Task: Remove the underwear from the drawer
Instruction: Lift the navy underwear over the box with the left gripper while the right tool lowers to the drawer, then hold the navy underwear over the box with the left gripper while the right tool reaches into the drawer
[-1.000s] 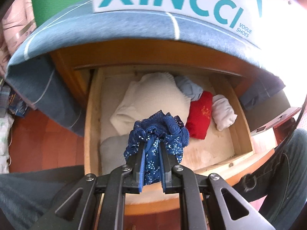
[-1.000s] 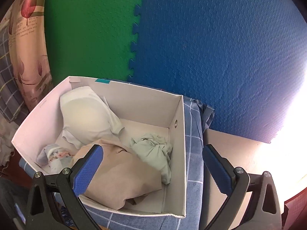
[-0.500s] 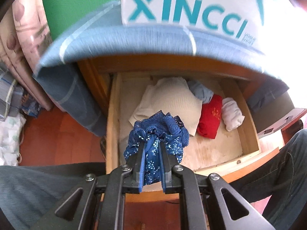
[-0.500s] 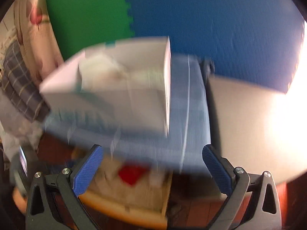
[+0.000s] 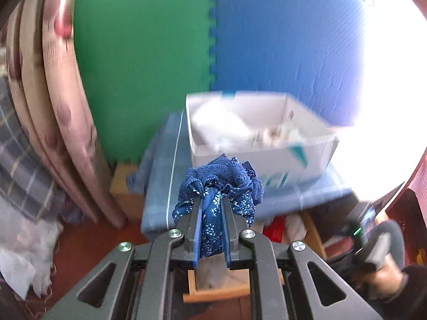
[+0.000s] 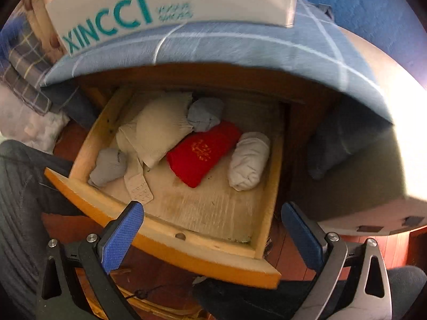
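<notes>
My left gripper [image 5: 212, 205] is shut on dark blue floral lace underwear [image 5: 221, 178] and holds it up in front of the white shoe box [image 5: 315, 136], above the drawer. My right gripper [image 6: 210, 229] is open and empty, above the front edge of the open wooden drawer [image 6: 165, 242]. In the drawer lie a red folded piece [image 6: 202, 152], a cream bra [image 6: 157, 128], a white roll [image 6: 248, 160] and two grey-blue bundles [image 6: 205, 114].
The white box marked XINCCI [image 6: 170, 2] stands on a blue checked cloth [image 6: 240, 45] over the cabinet top and holds pale garments. Green and blue foam mats [image 5: 267, 40] cover the wall. A curtain [image 5: 53, 106] hangs at left. My leg [image 6: 18, 186] is beside the drawer.
My left gripper has risen with the blue underwear from over the drawer to box height. My right gripper has dropped from over the box to look into the drawer.
</notes>
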Demonstrator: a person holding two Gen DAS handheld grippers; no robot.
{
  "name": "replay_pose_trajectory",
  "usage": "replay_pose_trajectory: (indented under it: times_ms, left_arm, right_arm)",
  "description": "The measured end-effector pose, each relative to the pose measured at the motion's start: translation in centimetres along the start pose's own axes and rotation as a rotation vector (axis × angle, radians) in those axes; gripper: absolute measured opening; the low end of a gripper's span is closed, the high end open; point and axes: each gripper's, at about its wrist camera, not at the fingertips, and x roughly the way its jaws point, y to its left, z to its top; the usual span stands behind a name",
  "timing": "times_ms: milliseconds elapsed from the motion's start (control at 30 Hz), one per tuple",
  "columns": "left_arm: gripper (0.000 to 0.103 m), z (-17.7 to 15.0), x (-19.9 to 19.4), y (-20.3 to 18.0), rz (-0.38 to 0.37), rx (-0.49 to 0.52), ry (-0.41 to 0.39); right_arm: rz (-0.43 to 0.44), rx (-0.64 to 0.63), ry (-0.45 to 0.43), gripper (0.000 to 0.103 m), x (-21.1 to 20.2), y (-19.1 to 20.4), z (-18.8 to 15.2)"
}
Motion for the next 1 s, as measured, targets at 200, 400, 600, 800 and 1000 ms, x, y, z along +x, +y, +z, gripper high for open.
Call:
replay_pose_trajectory:
  times_ms: [200,400,600,800,1000]
  left_arm:
    - [0.013,5.6,-3.2,-1.2,0.019,0.042,-0.137]
    - [0.013,10.8,-3.9,-2.7,0.018,0.074,-0.218]
    - [0.013,15.0,-1.6,-4.0,-0.003,0.059,-0.207]
    - [0.013,17.8,3.1,-5.6,0.04,0.083,-0.147]
    - [0.013,18.8,8.6,-6.9,0.07,0.09,-0.037]
  right_arm:
    - [0.003,0.031,0.031,0.102,2.4,0.2,0.2]
    - [-0.003,0.055,0.036,0.102,3.5,-0.2,0.3]
    - [-0.013,0.009,0.029,0.102,3.9,0.6,0.3]
    - [-0.02,-0.006,0.039,0.102,4.4,0.8,0.2]
    - [-0.044,-0.036,0.036,0.102,4.6,1.2,0.0]
